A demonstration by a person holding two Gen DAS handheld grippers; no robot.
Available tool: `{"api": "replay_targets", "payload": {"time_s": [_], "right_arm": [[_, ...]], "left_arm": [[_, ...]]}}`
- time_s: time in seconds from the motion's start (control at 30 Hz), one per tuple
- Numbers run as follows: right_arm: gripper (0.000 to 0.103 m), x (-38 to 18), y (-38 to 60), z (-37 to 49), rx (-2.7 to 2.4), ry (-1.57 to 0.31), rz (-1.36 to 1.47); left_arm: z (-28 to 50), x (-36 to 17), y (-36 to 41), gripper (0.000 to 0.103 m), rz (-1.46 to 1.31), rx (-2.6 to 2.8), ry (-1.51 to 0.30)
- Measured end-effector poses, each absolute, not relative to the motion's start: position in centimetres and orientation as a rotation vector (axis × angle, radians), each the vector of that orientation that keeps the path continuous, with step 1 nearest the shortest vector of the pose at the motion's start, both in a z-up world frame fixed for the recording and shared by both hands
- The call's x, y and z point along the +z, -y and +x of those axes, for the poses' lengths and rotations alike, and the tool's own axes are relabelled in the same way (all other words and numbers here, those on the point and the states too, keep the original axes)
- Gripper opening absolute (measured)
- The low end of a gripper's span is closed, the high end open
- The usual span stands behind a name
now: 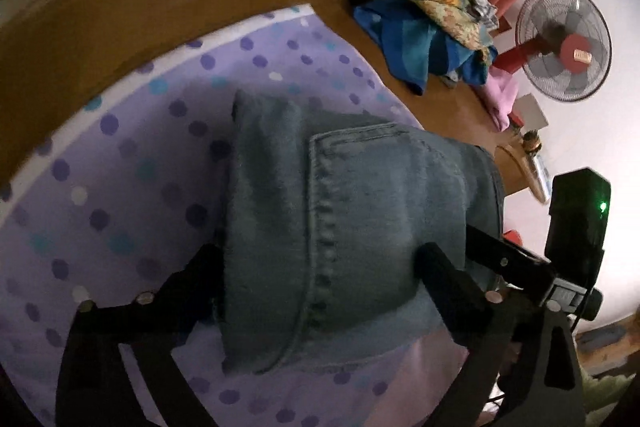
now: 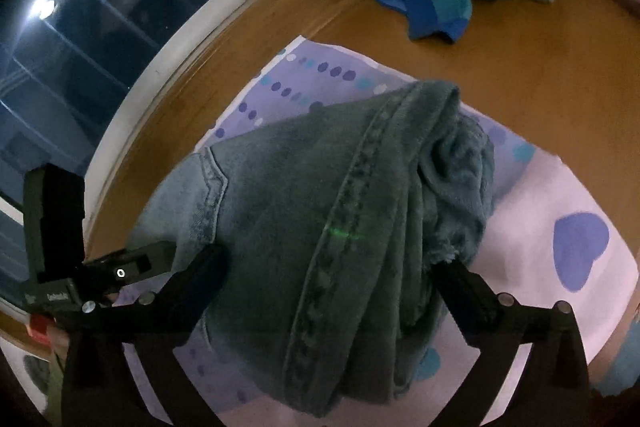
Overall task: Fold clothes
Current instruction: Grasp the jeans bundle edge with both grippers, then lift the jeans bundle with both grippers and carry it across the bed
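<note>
Denim fills the near view on both sides: folded jeans (image 1: 340, 227) bunched between my fingers. Left hand-held gripper (image 1: 320, 279) has its two black fingers spread wide, one at each edge of the thick bundle, pressing against the cloth from both sides, so it is grasping the jeans. Back pocket stitching faces the left wrist camera. Right hand-held gripper (image 2: 332, 279) likewise straddles the jeans (image 2: 320, 219), fingers against the cloth at either edge, clamped on the fold; a seam runs down the middle, and a small green light streak lies across it.

Jeans sit over a lilac sheet with purple and teal dots (image 1: 120, 155), which lies on a brown wooden desk (image 2: 520, 75). Whether the bundle rests on the sheet or is lifted slightly off it, I cannot tell.

Farther along the desk, well apart from the jeans: a heap of unfolded clothes (image 1: 432, 19), blue, yellow-patterned and grey. Beyond it, a standing fan (image 1: 564, 43) with a red hub against a pale wall. Dark window (image 2: 80, 47) in the right wrist view.
</note>
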State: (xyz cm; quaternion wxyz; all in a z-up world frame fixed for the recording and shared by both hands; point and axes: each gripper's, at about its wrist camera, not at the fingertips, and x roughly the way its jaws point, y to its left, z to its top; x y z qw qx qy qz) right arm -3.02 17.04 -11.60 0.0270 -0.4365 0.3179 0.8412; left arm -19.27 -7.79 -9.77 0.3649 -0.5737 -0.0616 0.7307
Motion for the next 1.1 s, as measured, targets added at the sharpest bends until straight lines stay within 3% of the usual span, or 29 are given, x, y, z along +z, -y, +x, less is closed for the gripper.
{"api": "replay_targets", "payload": {"time_s": [0.67,0.77,0.83,0.87,0.97,1.0,1.1], "right_arm": [[0.103,-12.5,-17.4,-4.0,2.655,-0.937,-1.352],[0.101,-12.5,-17.3,-3.6,2.693,-0.926,-1.31],[0.094,-12.5,-17.2,-3.3,2.718,-0.919,-1.282],[0.09,-12.5,-17.3,-3.2,2.729,-0.921,-1.269],[0.083,-12.6,-17.5,-2.8,2.76,-0.933,-1.236],[0.081,-12.6,-17.6,-2.7,2.768,-0.941,-1.227],[0.076,-12.7,-18.2,-2.3,2.789,-0.997,-1.2]], "left_arm": [[-19.7,-10.2,6.2,0.103,-1.552,1.923,0.099],[-19.2,-9.6,5.8,0.097,-1.524,1.956,0.06],[-18.7,-8.9,5.5,0.089,-1.491,1.983,0.018],[-18.3,-8.6,5.2,0.077,-1.474,2.0,-0.011],[-17.1,-7.4,3.9,0.074,-1.426,2.063,-0.119],[-16.8,-7.2,3.7,0.066,-1.407,2.074,-0.131],[-16.3,-6.8,3.7,0.066,-1.377,2.102,-0.119]]}}
